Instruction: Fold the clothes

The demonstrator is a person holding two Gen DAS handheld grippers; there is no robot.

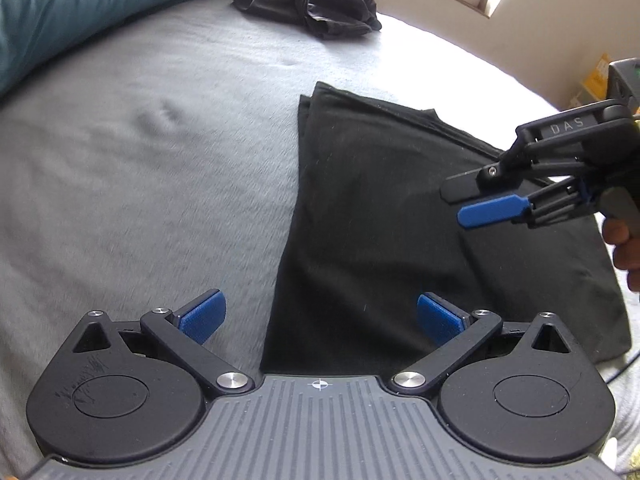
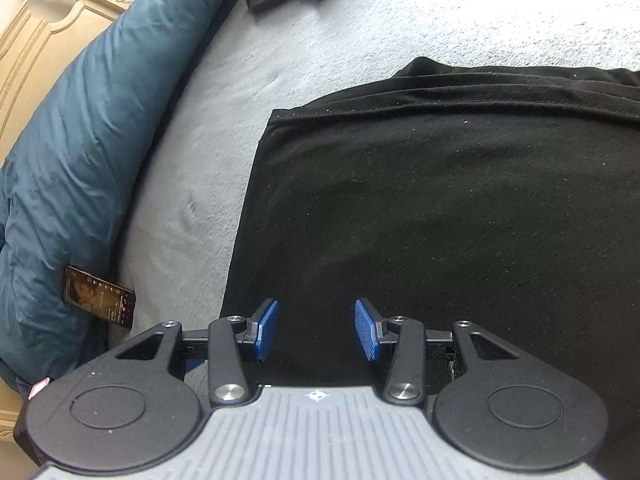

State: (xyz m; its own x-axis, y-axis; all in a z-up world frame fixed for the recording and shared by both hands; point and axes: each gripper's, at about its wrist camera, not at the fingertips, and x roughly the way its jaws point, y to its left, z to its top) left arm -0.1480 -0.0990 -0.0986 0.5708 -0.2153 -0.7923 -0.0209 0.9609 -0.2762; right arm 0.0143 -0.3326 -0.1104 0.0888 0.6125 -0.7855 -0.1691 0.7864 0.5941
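The folded black cotton garment [image 2: 440, 208], lying flat mid-frame on the grey bed [image 1: 140, 160], looks light and limp, best pinched at a corner; both hand-held grippers, left [image 1: 320, 316] and right [image 2: 316, 330], hang released.

Each of the 2 views sits on the back of its own tongs and looks forward and steeply down along them at the bed [image 1: 160, 152]. The left view hangs higher and nearer the bed's edge, facing the far wall. The right view sits closer, facing the headboard [image 2: 48, 16]. Both share the folded black garment [image 1: 400, 220], the blue duvet [image 2: 80, 140] and the black clothes pile [image 1: 312, 4].
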